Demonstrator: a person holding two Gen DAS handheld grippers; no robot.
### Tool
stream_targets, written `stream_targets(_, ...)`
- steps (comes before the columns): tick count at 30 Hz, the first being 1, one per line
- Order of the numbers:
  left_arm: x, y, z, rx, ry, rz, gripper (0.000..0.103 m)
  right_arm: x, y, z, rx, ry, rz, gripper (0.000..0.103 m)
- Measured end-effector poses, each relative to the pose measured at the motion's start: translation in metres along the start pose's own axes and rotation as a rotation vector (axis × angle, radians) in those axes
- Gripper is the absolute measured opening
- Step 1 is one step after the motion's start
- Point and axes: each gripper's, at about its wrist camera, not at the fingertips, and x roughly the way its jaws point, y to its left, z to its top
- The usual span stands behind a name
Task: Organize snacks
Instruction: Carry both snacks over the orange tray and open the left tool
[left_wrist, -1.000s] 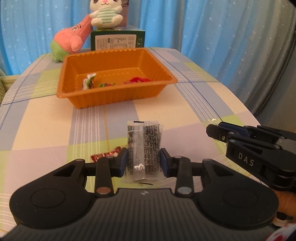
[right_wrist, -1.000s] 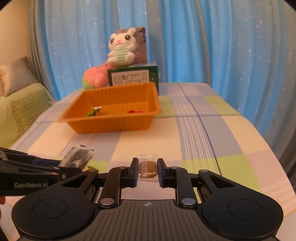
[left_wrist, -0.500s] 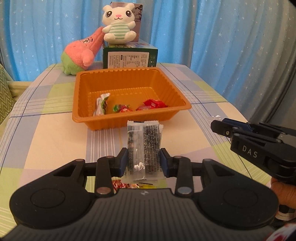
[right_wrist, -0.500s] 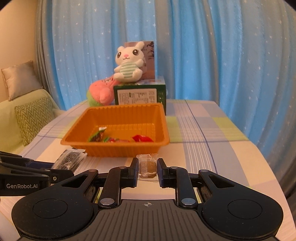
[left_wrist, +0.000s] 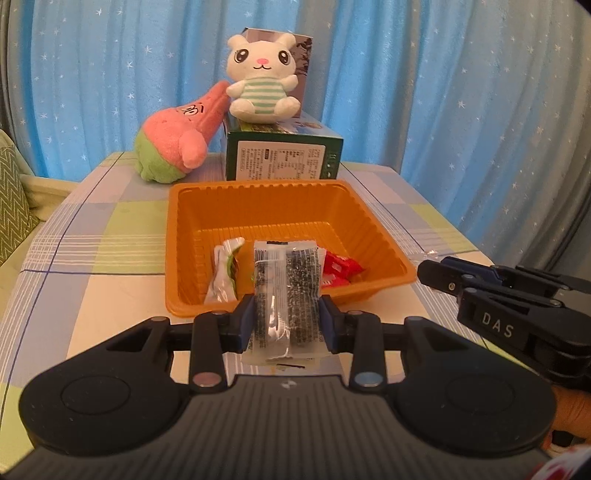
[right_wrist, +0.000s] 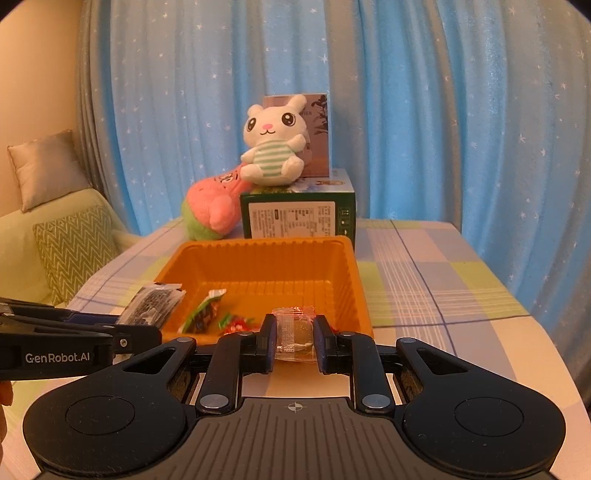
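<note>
An orange tray (left_wrist: 369, 218) (right_wrist: 354, 273) stands mid-table with a green-and-white packet (left_wrist: 221, 273) and red wrappers (left_wrist: 338, 271) inside. My left gripper (left_wrist: 286, 323) is shut on a clear packet of dark seeds (left_wrist: 286, 291), held upright at the tray's near rim. The same packet (right_wrist: 151, 302) shows at the left of the right wrist view. My right gripper (right_wrist: 294, 341) is shut on a small clear-wrapped brown candy (right_wrist: 294, 332), just before the tray's near edge. In the left wrist view the right gripper (left_wrist: 439, 275) sits to the right of the tray.
Behind the tray stands a green box (left_wrist: 280, 157) with a white bunny plush (left_wrist: 260, 77) on top and a pink plush (left_wrist: 177, 140) leaning beside it. Blue curtains close the back. A sofa with cushions (right_wrist: 70, 251) lies left of the checked table (right_wrist: 424, 273).
Both grippers have risen and moved forward toward the tray, carrying their packets. The tray now looms larger, and the red wrapper on the cloth near the left gripper has dropped out of sight.
</note>
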Motion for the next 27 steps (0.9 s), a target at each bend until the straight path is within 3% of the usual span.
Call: stream_targets(27,0.072,0.023,0.037,-0.030,-0.037,0.020,0.033,0.087,-0.016,0.032,0.058,0.047,0.015,0.021)
